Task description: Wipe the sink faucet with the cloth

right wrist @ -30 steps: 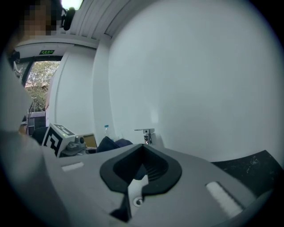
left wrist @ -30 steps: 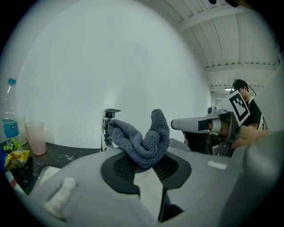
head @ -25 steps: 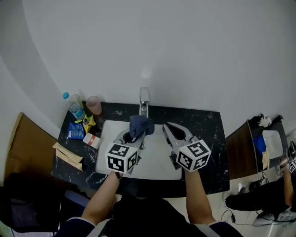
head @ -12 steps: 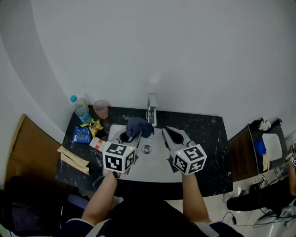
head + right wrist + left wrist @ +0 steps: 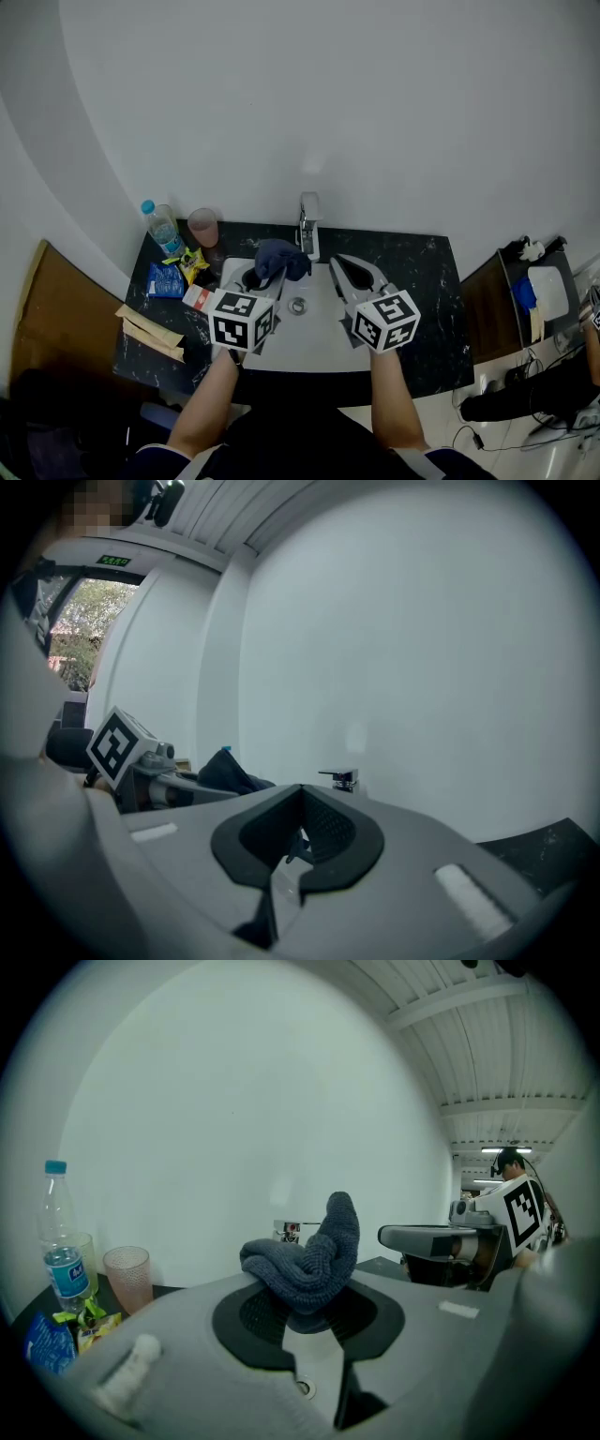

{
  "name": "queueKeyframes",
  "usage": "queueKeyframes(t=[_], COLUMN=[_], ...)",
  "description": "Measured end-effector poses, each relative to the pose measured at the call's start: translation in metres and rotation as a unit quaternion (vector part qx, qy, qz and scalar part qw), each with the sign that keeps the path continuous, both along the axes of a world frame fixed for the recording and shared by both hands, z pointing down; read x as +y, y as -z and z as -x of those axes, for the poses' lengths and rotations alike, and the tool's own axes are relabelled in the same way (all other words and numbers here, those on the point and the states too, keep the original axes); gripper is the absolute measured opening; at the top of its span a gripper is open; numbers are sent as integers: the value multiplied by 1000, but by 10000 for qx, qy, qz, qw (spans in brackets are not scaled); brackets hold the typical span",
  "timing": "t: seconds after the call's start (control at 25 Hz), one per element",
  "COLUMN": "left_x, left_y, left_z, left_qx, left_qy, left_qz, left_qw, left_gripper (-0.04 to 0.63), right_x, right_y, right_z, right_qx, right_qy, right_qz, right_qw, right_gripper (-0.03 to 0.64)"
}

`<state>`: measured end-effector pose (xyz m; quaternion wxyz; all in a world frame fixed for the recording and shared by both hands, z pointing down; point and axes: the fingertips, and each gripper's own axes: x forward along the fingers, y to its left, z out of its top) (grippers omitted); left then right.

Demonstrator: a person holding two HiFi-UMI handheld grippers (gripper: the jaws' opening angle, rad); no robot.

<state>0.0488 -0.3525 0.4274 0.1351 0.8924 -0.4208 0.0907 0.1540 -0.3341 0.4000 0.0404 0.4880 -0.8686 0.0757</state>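
A dark blue cloth (image 5: 281, 258) is bunched in my left gripper (image 5: 269, 269), which is shut on it over the left of the white sink (image 5: 314, 339). The chrome faucet (image 5: 308, 225) stands at the sink's back rim, just right of the cloth and apart from it. In the left gripper view the cloth (image 5: 309, 1260) rises above the pads and hides part of the faucet (image 5: 286, 1232). My right gripper (image 5: 340, 262) hovers over the right of the basin, shut with nothing held. Its own view shows the faucet (image 5: 341, 779) ahead and the left gripper (image 5: 173, 787) with the cloth (image 5: 225, 769) at left.
On the black marbled counter (image 5: 417, 281), left of the sink, stand a water bottle (image 5: 161, 225) and a pink cup (image 5: 202, 226), with snack packets (image 5: 171, 278) and brown paper sachets (image 5: 148, 328) nearer. A white wall rises close behind the faucet. The drain (image 5: 297, 305) lies between the grippers.
A second ago the cloth hung right at the faucet's spout; now it sits lower left of it, a gap between them. Both grippers drew back slightly, then held still.
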Motion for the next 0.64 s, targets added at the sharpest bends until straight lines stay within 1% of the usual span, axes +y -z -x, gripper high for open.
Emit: queueKeyframes(t=[0.64], left_x=[3], left_y=[4], left_z=[-3], left_qx=[10], left_qy=[-184], left_qz=[-36], left_qw=[9998], left_gripper=[75], right_x=[5], right_y=[2], right_z=[1], right_qx=[7], right_qy=[-74], right_qz=[-45], right_qw=[10000], right_gripper=[5])
